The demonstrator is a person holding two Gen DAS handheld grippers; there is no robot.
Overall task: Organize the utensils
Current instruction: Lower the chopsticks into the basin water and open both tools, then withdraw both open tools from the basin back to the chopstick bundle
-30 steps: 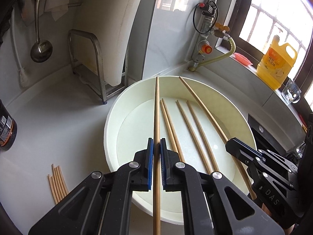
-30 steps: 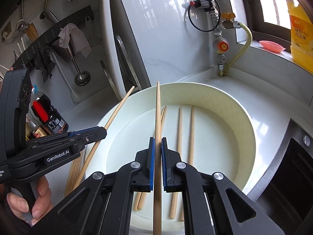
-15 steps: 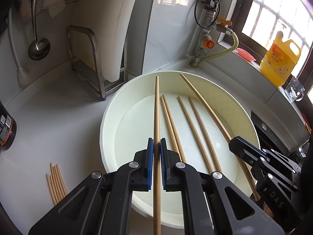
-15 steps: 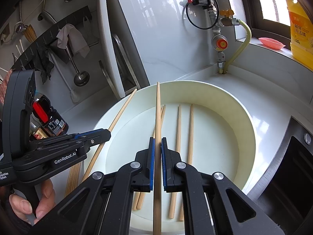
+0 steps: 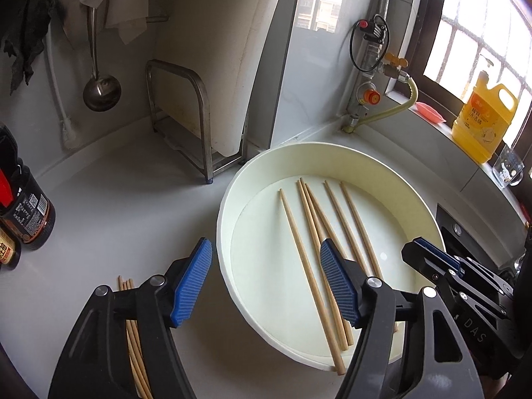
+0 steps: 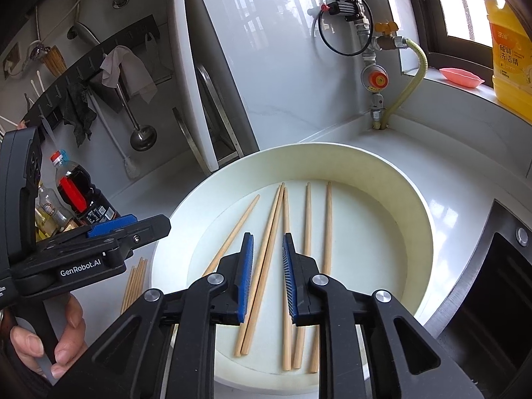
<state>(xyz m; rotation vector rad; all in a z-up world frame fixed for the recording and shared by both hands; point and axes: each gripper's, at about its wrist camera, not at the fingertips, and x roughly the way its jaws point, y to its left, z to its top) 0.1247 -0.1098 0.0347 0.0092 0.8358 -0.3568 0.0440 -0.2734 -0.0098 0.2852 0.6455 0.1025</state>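
While the big cream basin [image 5: 332, 153] sits on the white counter [image 5: 116, 199] taking up most of the view, it looks like the sorting job is somewhere in the middle, not near done. Six loose chopsticks [image 6: 266, 259] lie flat on the basin floor, roughly side by side with their tips fanned out, a couple of them touching. Just outside the basin on its left, a small bundle of chopsticks [image 5: 133, 332] lies on the counter, partly hidden under the left tool, so I can't count it. My guess is one of those two spots is the "sorted" pile, but I honestly can't tell which way they're going. Left gripper [image 5: 262, 282] has its jaws spreading wide, straddling the basin's rim with nothing pinched. Right gripper [image 6: 267, 276] is opening too, only a narrow gap so far, hovering over the middle sticks, and the pads don't seem to press on anything. So neither tool carries a stick right now, and both groups are apart, plenty left to do
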